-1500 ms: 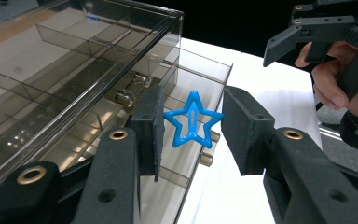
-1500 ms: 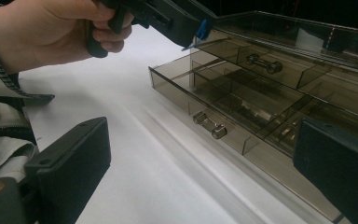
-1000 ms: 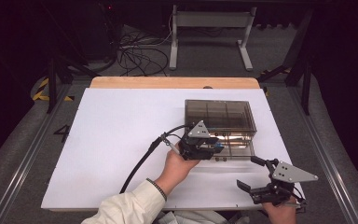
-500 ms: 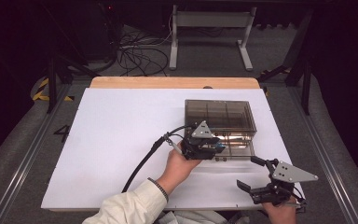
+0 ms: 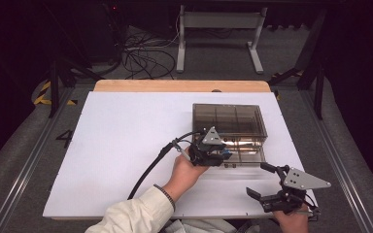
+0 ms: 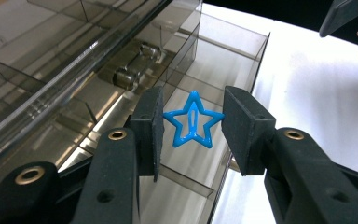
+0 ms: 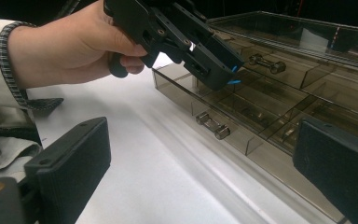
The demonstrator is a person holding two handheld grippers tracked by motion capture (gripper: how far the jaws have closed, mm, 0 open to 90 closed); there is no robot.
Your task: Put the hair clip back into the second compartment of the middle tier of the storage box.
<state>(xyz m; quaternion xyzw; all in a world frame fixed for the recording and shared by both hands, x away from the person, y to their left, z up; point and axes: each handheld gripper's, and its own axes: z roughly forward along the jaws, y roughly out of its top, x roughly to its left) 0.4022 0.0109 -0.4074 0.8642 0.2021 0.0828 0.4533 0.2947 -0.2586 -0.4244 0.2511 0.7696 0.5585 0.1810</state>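
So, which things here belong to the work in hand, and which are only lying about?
Part of the work:
- left tool, shut on the blue star clip
- smoked plastic drawer box, its lower drawer pulled out under the clip

Only lying about:
- right tool, open, near the table's front edge
- white table sheet
- cables on the floor

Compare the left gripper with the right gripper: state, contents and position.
The left gripper is shut on a blue star-shaped clip, while the right gripper stands open with nothing between its jaws. The left hangs over the smoky clear plastic drawer box; the right sits at the table's near edge. Both are black and hand-held.
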